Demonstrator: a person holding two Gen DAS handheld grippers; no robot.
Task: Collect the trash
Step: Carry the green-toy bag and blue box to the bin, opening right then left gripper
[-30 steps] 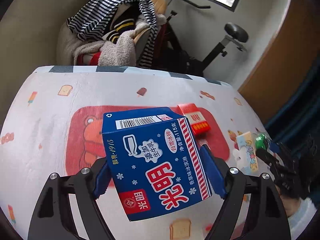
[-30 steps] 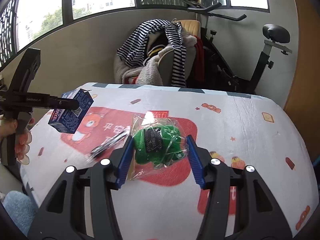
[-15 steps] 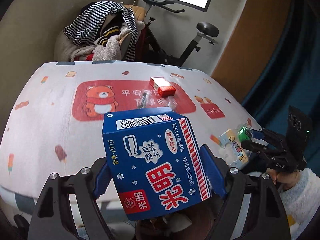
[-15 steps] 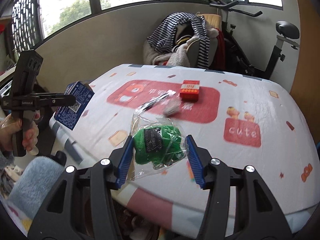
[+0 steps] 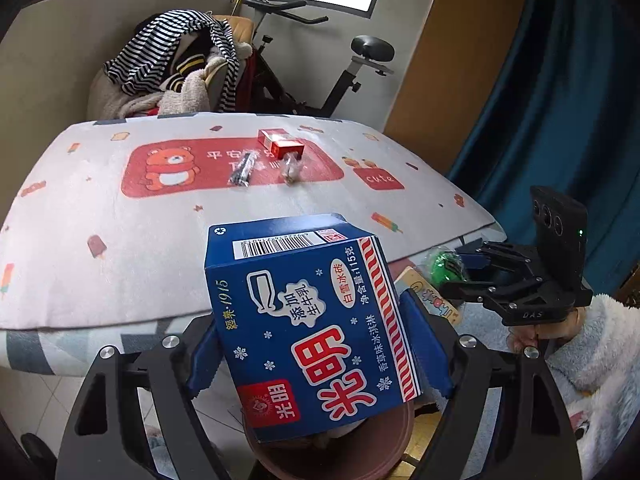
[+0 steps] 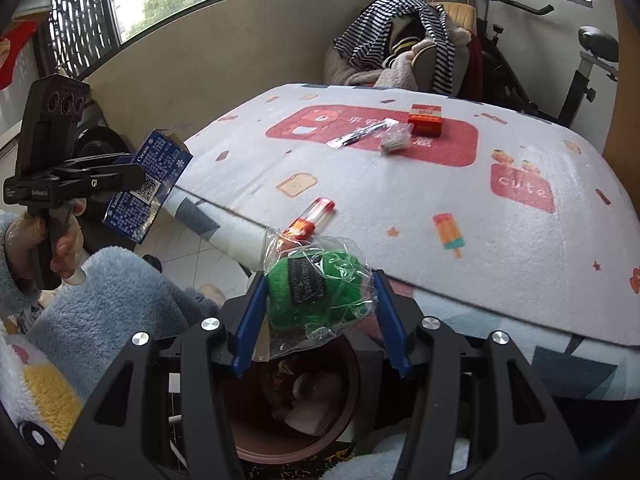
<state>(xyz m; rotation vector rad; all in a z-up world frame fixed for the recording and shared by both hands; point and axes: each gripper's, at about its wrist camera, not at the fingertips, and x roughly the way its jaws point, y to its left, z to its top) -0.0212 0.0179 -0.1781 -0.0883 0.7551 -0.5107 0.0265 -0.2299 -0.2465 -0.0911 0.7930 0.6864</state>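
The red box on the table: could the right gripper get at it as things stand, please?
Probably not yet. The right gripper is shut on a green bag and hangs off the table edge above the bin. The way to the red box looks open once the bag is dropped.

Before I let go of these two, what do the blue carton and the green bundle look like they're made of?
The blue carton looks like printed paperboard with a slight sheen: crisp folded edges, flat panels, barcode. The green bundle seems to be fuzzy fibre or shredded filler inside thin clear plastic film: the wrap is crinkled and glints. I can't tell the exact filling.
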